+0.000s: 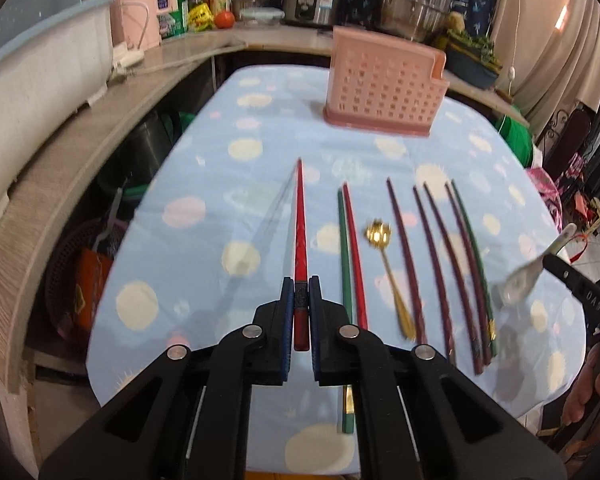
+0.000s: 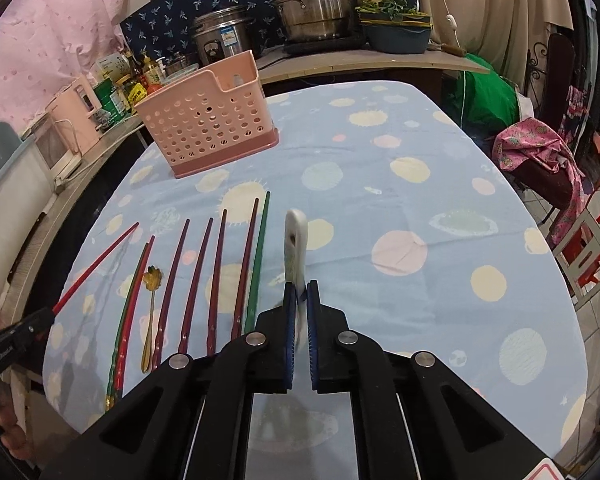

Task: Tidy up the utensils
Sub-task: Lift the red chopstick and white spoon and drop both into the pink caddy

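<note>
Two grippers, each clamped on one utensil: the left gripper point(image 1: 300, 292) has its jaws closed on a red chopstick point(image 1: 300, 240) lifted off the spotted blue tablecloth point(image 2: 420, 184); the right gripper point(image 2: 301, 296) pinches a white ceramic spoon point(image 2: 296, 248) by its handle. Seven chopsticks point(image 1: 436, 256) and a gold spoon point(image 1: 384, 256) lie in a row on the cloth. The pink perforated utensil holder point(image 1: 380, 88) stands at the far end, well apart.
</note>
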### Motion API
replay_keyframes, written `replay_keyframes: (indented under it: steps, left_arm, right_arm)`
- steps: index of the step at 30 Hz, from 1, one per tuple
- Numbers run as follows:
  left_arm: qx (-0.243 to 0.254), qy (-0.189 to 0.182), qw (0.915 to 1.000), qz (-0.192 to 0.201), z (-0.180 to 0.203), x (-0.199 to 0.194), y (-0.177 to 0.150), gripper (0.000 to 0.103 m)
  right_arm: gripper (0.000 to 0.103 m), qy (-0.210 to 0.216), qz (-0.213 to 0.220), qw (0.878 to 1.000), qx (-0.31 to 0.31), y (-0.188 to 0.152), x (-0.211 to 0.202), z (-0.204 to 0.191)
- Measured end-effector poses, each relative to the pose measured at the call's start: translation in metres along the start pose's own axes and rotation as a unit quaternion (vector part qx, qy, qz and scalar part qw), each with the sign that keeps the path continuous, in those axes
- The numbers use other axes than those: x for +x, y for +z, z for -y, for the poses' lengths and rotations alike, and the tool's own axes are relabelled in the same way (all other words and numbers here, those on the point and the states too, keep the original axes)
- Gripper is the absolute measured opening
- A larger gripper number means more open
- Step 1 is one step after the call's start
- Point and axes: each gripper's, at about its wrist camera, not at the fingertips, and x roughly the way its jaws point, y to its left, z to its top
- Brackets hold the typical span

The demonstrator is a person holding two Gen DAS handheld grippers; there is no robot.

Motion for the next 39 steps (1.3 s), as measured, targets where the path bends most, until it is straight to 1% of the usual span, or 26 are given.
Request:
replay_keyframes:
  steps: [4, 7, 13, 16, 20, 24, 27, 30, 32, 35, 39]
  left_arm:
    - [-0.010, -0.008, 0.9994, 0.033, -0.003, -0.014, 0.034, 0.007]
    - [-0.011, -0.014, 0.9979, 0.062, -0.001, -0.026, 0.064, 0.007]
    - [-0.003, -0.019, 0.9920, 0.124, 0.007, -0.046, 0.135, 0.007]
    - [-0.006, -0.022, 0.9886, 0.149, 0.011, -0.055, 0.168, 0.007]
    - [-0.006, -0.034, 0.9819, 0.186, 0.020, -0.074, 0.209, 0.007]
    - [-0.006, -0.044, 0.9700, 0.239, 0.034, -0.096, 0.251, 0.007]
    - [-0.011, -0.052, 0.9624, 0.267, 0.043, -0.102, 0.277, 0.007]
    - [-0.012, -0.051, 0.9579, 0.282, 0.051, -0.092, 0.298, 0.007]
    - [-0.010, -0.050, 0.9572, 0.285, 0.055, -0.082, 0.309, 0.007]
    - [-0.010, -0.050, 0.9603, 0.274, 0.058, -0.054, 0.322, 0.007]
    - [-0.008, -0.037, 0.9669, 0.252, 0.060, -0.016, 0.324, 0.007]
  right_arm:
    - [0.005, 0.000, 0.013, 1.000, -0.006, 0.012, -0.006, -0.003]
    - [0.005, 0.007, 0.027, 1.000, -0.008, 0.028, -0.010, -0.005]
    - [0.005, 0.027, 0.060, 0.998, -0.007, 0.077, -0.013, -0.013]
    - [0.005, 0.039, 0.071, 0.997, -0.006, 0.104, -0.009, -0.017]
    - [0.005, 0.053, 0.087, 0.995, -0.005, 0.142, -0.002, -0.027]
    - [0.005, 0.069, 0.098, 0.993, -0.002, 0.180, 0.012, -0.038]
    - [0.005, 0.069, 0.106, 0.992, -0.004, 0.207, 0.027, -0.047]
    - [0.005, 0.071, 0.107, 0.992, -0.001, 0.231, 0.045, -0.053]
    - [0.005, 0.067, 0.109, 0.992, -0.001, 0.244, 0.057, -0.056]
    - [0.005, 0.061, 0.102, 0.993, -0.002, 0.256, 0.079, -0.061]
    - [0.005, 0.053, 0.089, 0.995, -0.010, 0.261, 0.107, -0.065]
